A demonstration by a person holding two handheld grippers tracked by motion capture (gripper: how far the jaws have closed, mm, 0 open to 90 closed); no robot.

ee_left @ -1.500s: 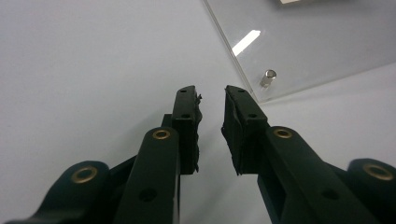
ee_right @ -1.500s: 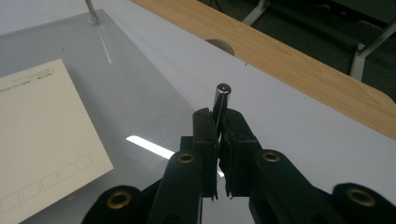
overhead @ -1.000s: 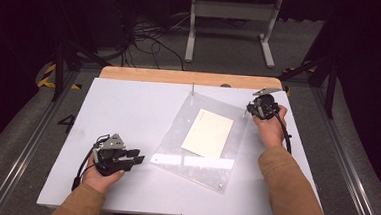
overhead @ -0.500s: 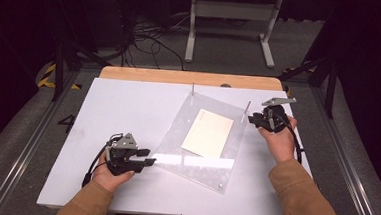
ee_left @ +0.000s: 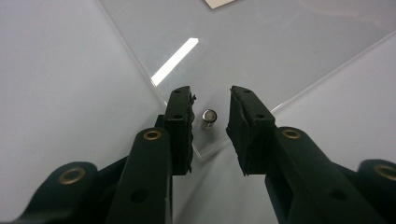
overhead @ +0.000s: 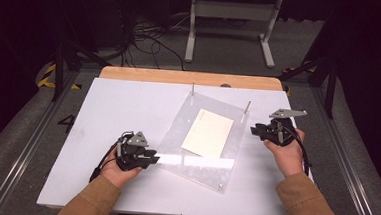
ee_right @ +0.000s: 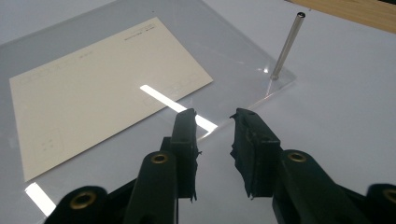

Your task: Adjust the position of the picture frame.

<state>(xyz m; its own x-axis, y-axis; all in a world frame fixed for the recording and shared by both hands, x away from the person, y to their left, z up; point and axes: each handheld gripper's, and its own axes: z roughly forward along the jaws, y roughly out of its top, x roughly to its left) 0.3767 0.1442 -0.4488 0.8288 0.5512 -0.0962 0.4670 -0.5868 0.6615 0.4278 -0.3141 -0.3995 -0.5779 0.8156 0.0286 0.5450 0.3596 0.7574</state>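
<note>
While the clear acrylic plate (overhead: 203, 153) lies flat on the white table (overhead: 118, 108) with a cream card (overhead: 208, 133) on it, the left gripper (ee_left: 211, 116) straddles a short metal stud (ee_left: 208, 119) at the plate's near corner, jaws just closing, not touching. The right gripper (ee_right: 215, 135), just opening, holds nothing beside a thin upright pin (ee_right: 287, 44). The card's print is too faint to read.

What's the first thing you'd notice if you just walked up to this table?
A see-through plastic sheet lies tilted in the middle of the white table, with a cream card on it. A gripper sits at each side: the left gripper at its near corner by a small metal stud, the right gripper near a thin upright pin.
</note>
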